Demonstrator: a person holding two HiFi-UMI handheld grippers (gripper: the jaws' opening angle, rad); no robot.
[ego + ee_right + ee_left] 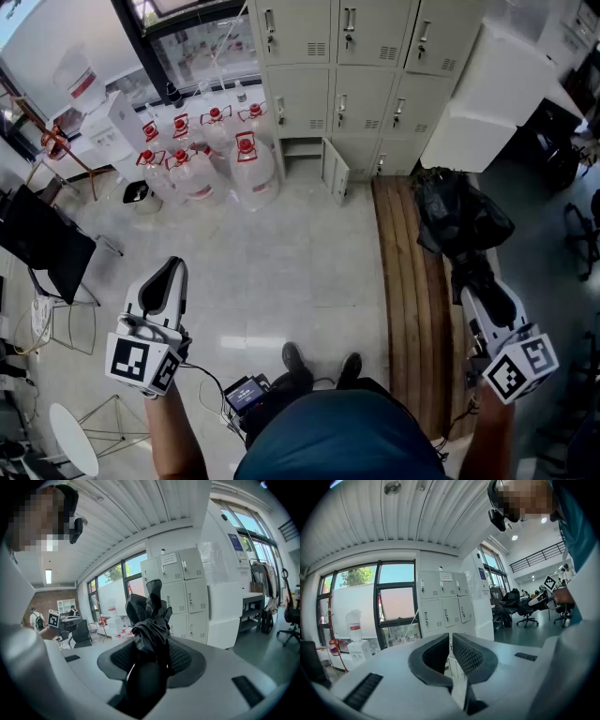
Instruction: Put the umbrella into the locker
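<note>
- We are pinching the black umbrella (pixel 461 217) in our right gripper (pixel 476 292), near right.
- We are holding our left gripper (pixel 167 279) pressed together, empty.
- We are facing the far lockers (pixel 361 98).

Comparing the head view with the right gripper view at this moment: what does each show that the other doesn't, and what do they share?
Head view only: the open grey locker door in the bottom row, the slatted wooden bench on the floor, and the person's dark shoes.

Right gripper view only: the right gripper seen close up, its jaws closed on the folded black fabric umbrella, with the pads pressing on both sides.

Both: that umbrella carried by the right gripper, and the bank of grey metal lockers ahead.
</note>
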